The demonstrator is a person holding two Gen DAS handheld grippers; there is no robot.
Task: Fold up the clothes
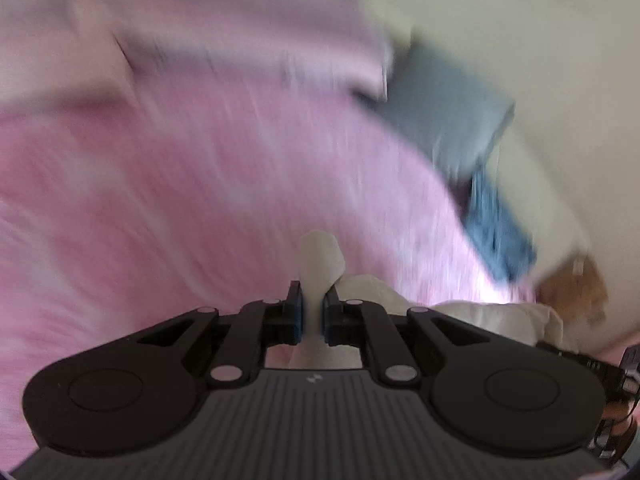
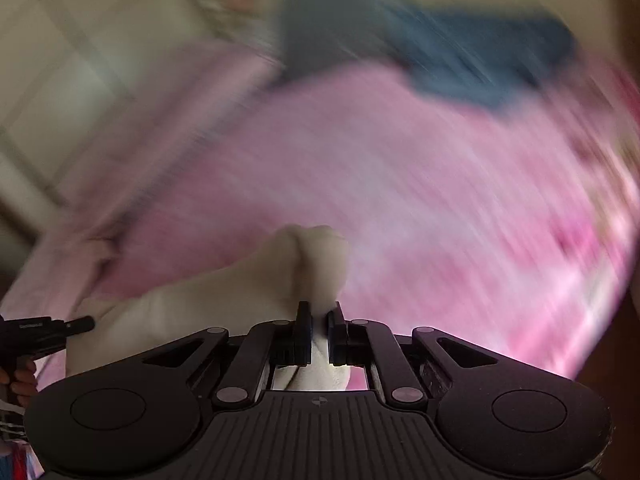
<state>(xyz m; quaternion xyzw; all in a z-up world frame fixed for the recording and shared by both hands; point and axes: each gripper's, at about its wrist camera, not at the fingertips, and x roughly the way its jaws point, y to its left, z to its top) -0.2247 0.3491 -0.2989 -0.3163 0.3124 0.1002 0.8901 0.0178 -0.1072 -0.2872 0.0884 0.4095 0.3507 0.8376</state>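
Left gripper [image 1: 313,312] and right gripper [image 2: 319,330], jaws of each clenched on a bunched edge of the cream garment [image 2: 224,292], which hangs slack between them just above the pink bedspread [image 1: 180,184]. Both views are smeared, so the cloth's full outline cannot be read; each grip appears to catch only a small tuft, which may slip out under a tug. Blue clothes [image 1: 452,120] lie near and could be snagged or dragged along.

No readable text, small unreadable logo mark on each claw's ribbed body
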